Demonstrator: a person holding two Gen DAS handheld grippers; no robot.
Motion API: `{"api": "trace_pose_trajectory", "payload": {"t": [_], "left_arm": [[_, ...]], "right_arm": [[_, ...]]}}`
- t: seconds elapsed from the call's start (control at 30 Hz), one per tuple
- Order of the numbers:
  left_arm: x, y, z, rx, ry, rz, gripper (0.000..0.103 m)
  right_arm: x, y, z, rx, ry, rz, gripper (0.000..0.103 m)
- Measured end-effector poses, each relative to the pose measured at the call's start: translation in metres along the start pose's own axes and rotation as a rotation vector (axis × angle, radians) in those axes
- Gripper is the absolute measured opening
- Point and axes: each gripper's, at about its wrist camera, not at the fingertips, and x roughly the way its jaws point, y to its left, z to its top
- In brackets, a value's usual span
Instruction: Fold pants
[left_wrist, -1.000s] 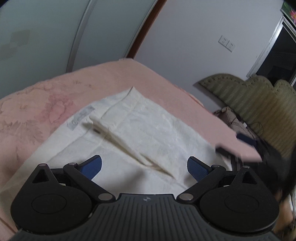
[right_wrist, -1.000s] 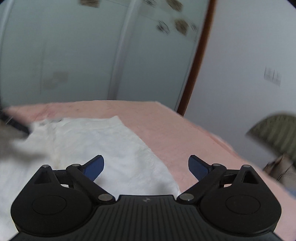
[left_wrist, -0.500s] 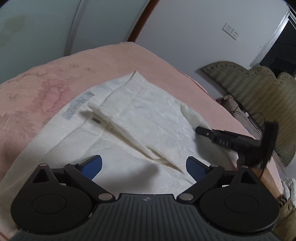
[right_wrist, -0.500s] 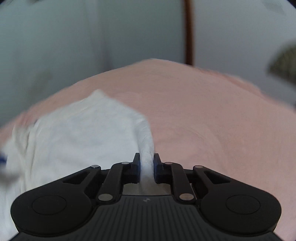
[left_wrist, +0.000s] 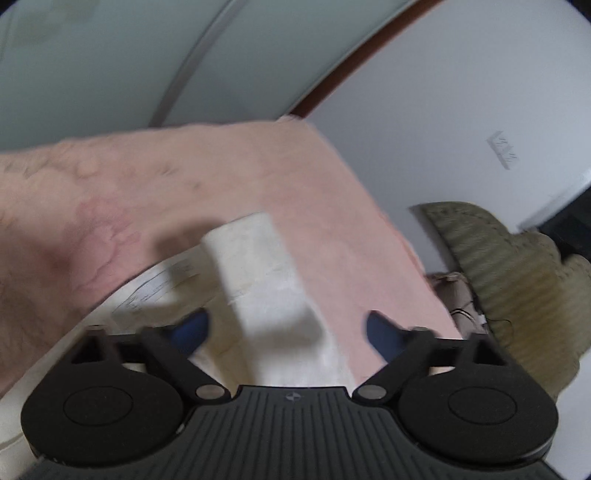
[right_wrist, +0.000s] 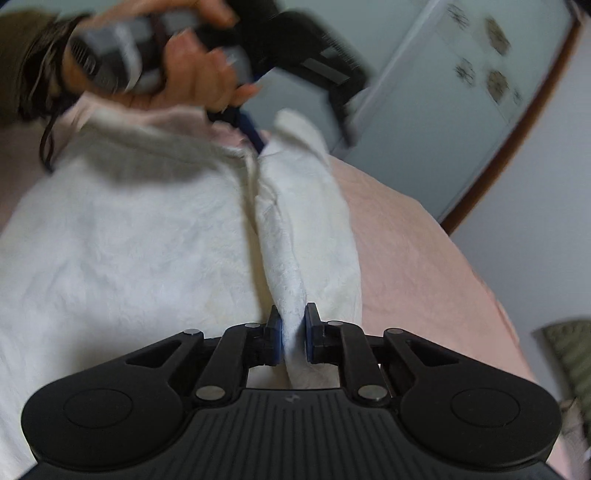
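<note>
The cream-white pants (right_wrist: 118, 251) lie spread on a pink bed (right_wrist: 424, 266). My right gripper (right_wrist: 293, 341) is shut on a raised fold of the pants' edge, which runs as a ridge away from the pads. In the left wrist view the pants (left_wrist: 266, 291) show as a lifted strip between the wide-open blue-padded fingers of my left gripper (left_wrist: 288, 330), which hold nothing. The left gripper also shows in the right wrist view (right_wrist: 255, 136), held in a hand at the far end of the lifted fold.
The pink bedspread (left_wrist: 147, 192) has a faint flower pattern. A glass sliding door (left_wrist: 110, 62) and a white wall stand behind the bed. An olive scalloped cushion (left_wrist: 517, 280) and a bag sit off the bed's right side.
My right gripper, shut on the pants' edge, has lifted it into a long ridge. My left gripper has swung to the far end of that fold, still open. Both views are motion-blurred.
</note>
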Motion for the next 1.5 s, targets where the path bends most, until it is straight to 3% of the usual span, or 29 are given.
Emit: {"api": "trace_pose_trajectory", "payload": {"t": [0.03, 0.07, 0.1, 0.17, 0.27, 0.33, 0.53, 0.63, 0.7, 0.77, 0.83, 0.93, 0.97, 1.03, 1.2, 1.3, 1.5], "left_arm": [[0.004, 0.003, 0.000, -0.019, 0.032, -0.011, 0.051], [0.005, 0.006, -0.002, -0.033, 0.056, -0.030, 0.029], [0.007, 0.010, -0.003, -0.044, 0.074, -0.041, 0.020], [0.000, 0.012, -0.008, -0.026, 0.056, -0.034, 0.007], [-0.024, 0.009, -0.017, 0.040, 0.000, -0.057, 0.003], [-0.046, 0.006, -0.026, 0.112, -0.039, -0.084, 0.003], [-0.105, 0.004, -0.058, 0.283, -0.100, -0.117, 0.003], [-0.126, 0.013, -0.072, 0.306, -0.089, -0.114, 0.003], [-0.135, 0.020, -0.082, 0.323, -0.078, -0.108, 0.004], [-0.141, 0.030, -0.092, 0.343, -0.059, -0.087, 0.004], [-0.139, 0.042, -0.099, 0.339, -0.031, -0.056, 0.004], [-0.128, 0.054, -0.102, 0.315, 0.024, -0.026, 0.004], [-0.124, 0.056, -0.102, 0.310, 0.028, -0.019, 0.004], [-0.121, 0.057, -0.101, 0.303, 0.025, -0.011, 0.004], [-0.130, 0.055, -0.099, 0.328, -0.032, -0.027, 0.004], [-0.138, 0.057, -0.102, 0.362, -0.054, -0.029, 0.004], [-0.121, 0.076, -0.114, 0.350, 0.021, 0.042, 0.007]], "right_arm": [[0.002, 0.001, 0.000, 0.007, -0.002, -0.006, 0.012], [0.002, 0.001, 0.000, 0.007, -0.002, -0.006, 0.013], [0.003, 0.002, 0.000, 0.008, 0.001, -0.015, 0.014], [-0.010, 0.015, -0.001, -0.013, 0.004, -0.080, 0.026], [-0.022, 0.018, -0.004, -0.034, 0.012, -0.107, 0.027], [-0.049, 0.015, -0.014, -0.030, 0.053, -0.178, 0.027], [-0.095, -0.020, -0.030, 0.078, 0.115, -0.320, 0.028], [-0.102, -0.027, -0.031, 0.089, 0.136, -0.274, 0.031], [-0.101, -0.023, -0.030, 0.047, 0.144, -0.229, 0.044], [-0.096, -0.016, -0.029, 0.012, 0.159, -0.167, 0.065], [-0.087, -0.007, -0.031, -0.031, 0.190, -0.136, 0.065], [-0.071, -0.001, -0.039, -0.080, 0.239, -0.121, 0.064], [-0.066, 0.001, -0.041, -0.091, 0.256, -0.114, 0.053], [-0.062, 0.006, -0.042, -0.117, 0.282, -0.154, 0.020], [-0.092, 0.027, -0.039, -0.084, 0.245, -0.212, 0.012], [-0.112, 0.046, -0.041, -0.013, 0.237, -0.174, 0.011], [-0.114, 0.079, -0.061, 0.075, 0.242, -0.183, 0.011]]}}
